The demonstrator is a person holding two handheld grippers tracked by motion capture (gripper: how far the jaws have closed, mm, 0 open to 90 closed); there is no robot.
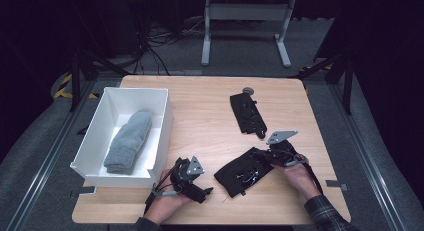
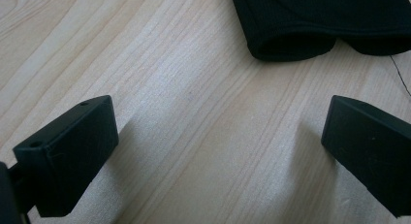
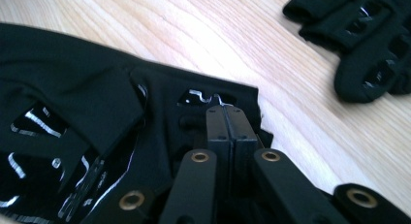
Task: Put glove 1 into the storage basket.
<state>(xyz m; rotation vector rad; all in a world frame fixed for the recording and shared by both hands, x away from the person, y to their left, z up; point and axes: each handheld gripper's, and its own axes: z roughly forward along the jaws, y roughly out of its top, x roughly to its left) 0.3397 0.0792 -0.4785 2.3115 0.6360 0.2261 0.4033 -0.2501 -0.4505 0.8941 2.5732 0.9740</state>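
Two hands come in from the 6 o'clock edge of the table (image 1: 210,98), each holding a tool. Left hand (image 1: 167,203) lies low on the wood near 7 o'clock, its left tool (image 1: 206,192) pointing toward 3 o'clock. Jaws stand wide apart with bare wood between them, holding nothing. Right hand (image 1: 295,176) sits near 5 o'clock, and the right tool (image 1: 260,153) points toward 9 o'clock.

Right tool's jaws are pressed together on the edge of the near black glove (image 1: 242,173), pinching its fabric. That glove lies flat on the table between the two tools, its cuff end just ahead of the left tool, not touching it.

Second black glove (image 1: 247,113) lies well apart at about 1 o'clock from the first, untouched. White box (image 1: 95,141) sits at 9 o'clock with a grey sock (image 1: 130,141) inside.

Left gripper view: the glove's cuff (image 2: 295,44) lies beyond the open jaws, gap clear. Right gripper view: the pinch point (image 3: 225,110) at the glove's edge and glossy patches on the fabric, which the high view is too coarse to show.
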